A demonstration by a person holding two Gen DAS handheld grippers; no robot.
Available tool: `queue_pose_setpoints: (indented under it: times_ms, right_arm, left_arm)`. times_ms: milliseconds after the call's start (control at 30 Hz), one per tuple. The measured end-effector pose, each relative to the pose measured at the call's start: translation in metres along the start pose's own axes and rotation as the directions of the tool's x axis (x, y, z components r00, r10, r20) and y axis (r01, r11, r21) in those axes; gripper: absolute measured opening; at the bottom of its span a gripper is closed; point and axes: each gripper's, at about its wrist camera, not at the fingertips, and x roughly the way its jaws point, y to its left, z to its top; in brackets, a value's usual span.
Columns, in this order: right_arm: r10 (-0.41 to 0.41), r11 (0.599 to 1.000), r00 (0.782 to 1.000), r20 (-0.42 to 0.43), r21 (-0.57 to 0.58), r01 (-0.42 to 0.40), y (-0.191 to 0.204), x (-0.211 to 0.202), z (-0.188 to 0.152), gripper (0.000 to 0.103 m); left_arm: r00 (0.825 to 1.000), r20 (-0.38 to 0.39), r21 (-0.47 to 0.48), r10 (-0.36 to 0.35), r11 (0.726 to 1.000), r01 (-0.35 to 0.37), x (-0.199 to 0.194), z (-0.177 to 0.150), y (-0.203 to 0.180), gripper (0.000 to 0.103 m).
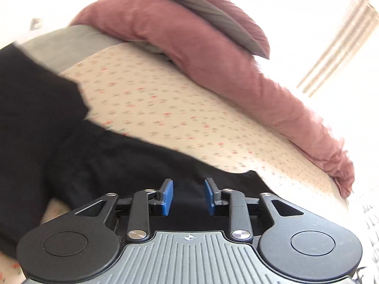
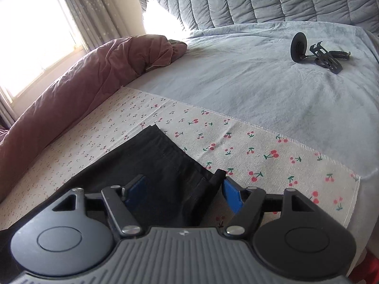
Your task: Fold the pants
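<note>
Black pants (image 1: pixel 71 142) lie on a cherry-print cloth (image 1: pixel 165 99) on the bed. In the left wrist view they spread from the left edge to under my left gripper (image 1: pixel 188 196), which is open with blue pads above the dark fabric. In the right wrist view a hemmed end of the pants (image 2: pixel 163 161) lies between the blue pads of my right gripper (image 2: pixel 183 191), which is open, its jaws standing wide on either side of the fabric edge. The cherry-print cloth (image 2: pixel 260 151) shows to the right.
A rolled dusty-pink duvet (image 1: pixel 201 54) runs along the far side of the cloth; it also shows in the right wrist view (image 2: pixel 78 87). A grey-blue bedsheet (image 2: pixel 260 71) carries a black stand-like gadget (image 2: pixel 315 52). A quilted grey headboard (image 2: pixel 260 0) and a bright window (image 2: pixel 30 28) lie beyond.
</note>
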Motion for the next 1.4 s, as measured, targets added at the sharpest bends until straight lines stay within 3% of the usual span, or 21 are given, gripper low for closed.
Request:
queue_pose_setpoints:
  times_ms: [67,233,333,400,433,467,500,567,633,667,700,800,867,967,1100,1233,1267,1300,1367,1400]
  right_arm:
    - [-0.04,0.999,0.999,0.008,-0.02,0.04,0.004,0.005,0.0,0.075]
    - [-0.083,0.996,0.995,0.062,-0.016,0.084,0.001,0.006,0.003,0.075]
    - [-0.106,0.993,0.991,0.085,-0.033,0.109,-0.003,0.002,0.005,0.075]
    - [-0.108,0.992,0.99,0.093,-0.056,0.114,-0.005,0.0,0.01,0.075]
    - [-0.097,0.993,0.991,0.09,-0.063,0.103,-0.005,0.0,0.012,0.075]
    - [-0.071,0.994,0.994,0.085,-0.076,0.078,-0.005,0.0,0.014,0.075]
    - [-0.054,0.994,0.996,0.072,-0.092,0.061,-0.003,0.002,0.014,0.075]
    - [-0.052,0.985,0.999,0.009,-0.164,0.053,0.006,0.014,0.013,0.072]
    - [-0.118,0.962,0.992,-0.047,-0.252,0.103,0.014,0.03,0.007,0.047]
    - [-0.152,0.951,0.986,-0.07,-0.283,0.126,0.016,0.038,0.004,0.019]
    - [-0.174,0.942,0.982,-0.07,-0.301,0.146,0.016,0.042,0.0,0.008]
    - [-0.193,0.929,0.98,-0.049,-0.33,0.167,0.018,0.038,-0.002,0.003]
    - [-0.208,0.92,0.977,-0.036,-0.345,0.184,0.021,0.034,-0.003,0.002]
    - [-0.248,0.891,0.969,0.001,-0.393,0.228,0.028,0.03,-0.006,0.002]
    - [-0.265,0.874,0.964,-0.012,-0.426,0.235,0.028,0.042,-0.008,0.003]
    - [-0.262,0.837,0.965,0.002,-0.498,0.228,0.046,0.052,0.009,0.008]
    - [-0.261,0.834,0.965,-0.005,-0.505,0.222,0.05,0.053,0.015,0.018]
    - [-0.246,0.836,0.969,-0.018,-0.509,0.203,0.055,0.055,0.023,0.04]
    - [-0.174,0.858,0.985,0.002,-0.491,0.152,0.064,0.054,0.036,0.065]
    - [-0.123,0.868,0.992,-0.005,-0.486,0.105,0.071,0.058,0.042,0.065]
  left_arm:
    - [0.999,-0.002,0.133,-0.032,0.991,0.032,0.037,0.011,-0.04,0.072]
    - [0.996,-0.091,0.373,-0.017,0.926,0.05,0.141,0.003,-0.123,0.073]
    - [0.987,-0.157,0.411,0.026,0.91,0.042,0.194,-0.012,-0.144,0.072]
    - [0.978,-0.207,0.413,0.037,0.909,0.053,0.218,-0.022,-0.149,0.068]
    - [0.973,-0.225,0.414,0.05,0.909,0.049,0.225,-0.028,-0.146,0.05]
    - [0.971,-0.232,0.419,0.064,0.907,0.04,0.231,-0.032,-0.147,0.01]
    - [0.971,-0.218,0.432,0.097,0.902,0.007,0.236,-0.036,-0.148,0.0]
    - [0.978,-0.188,0.441,0.091,0.897,0.002,0.234,-0.037,-0.149,0.0]
    - [0.981,-0.176,0.419,0.075,0.908,0.006,0.234,-0.034,-0.146,0.0]
    - [0.983,-0.173,0.402,0.065,0.916,0.01,0.233,-0.032,-0.143,0.0]
    - [0.984,-0.168,0.369,0.051,0.929,0.015,0.23,-0.026,-0.14,0.0]
    - [0.989,-0.144,0.256,0.009,0.966,0.029,0.226,-0.009,-0.129,0.0]
    - [0.992,-0.13,0.203,-0.001,0.979,0.028,0.226,-0.004,-0.125,0.0]
    - [0.996,-0.072,0.248,0.056,0.968,-0.036,0.236,-0.003,-0.132,0.0]
    - [0.992,-0.121,0.223,0.039,0.975,-0.012,0.238,-0.004,-0.125,0.0]
    - [0.994,-0.106,0.197,0.037,0.98,-0.015,0.212,0.001,-0.11,0.0]
    - [0.994,-0.098,0.194,0.041,0.981,-0.022,0.204,0.0,-0.104,0.0]
    - [0.995,-0.089,0.189,0.042,0.982,-0.024,0.195,-0.001,-0.097,0.0]
    - [0.995,-0.097,0.175,0.03,0.985,-0.013,0.182,-0.004,-0.085,0.002]
    - [0.994,-0.103,0.162,0.025,0.987,-0.008,0.176,-0.007,-0.077,0.002]
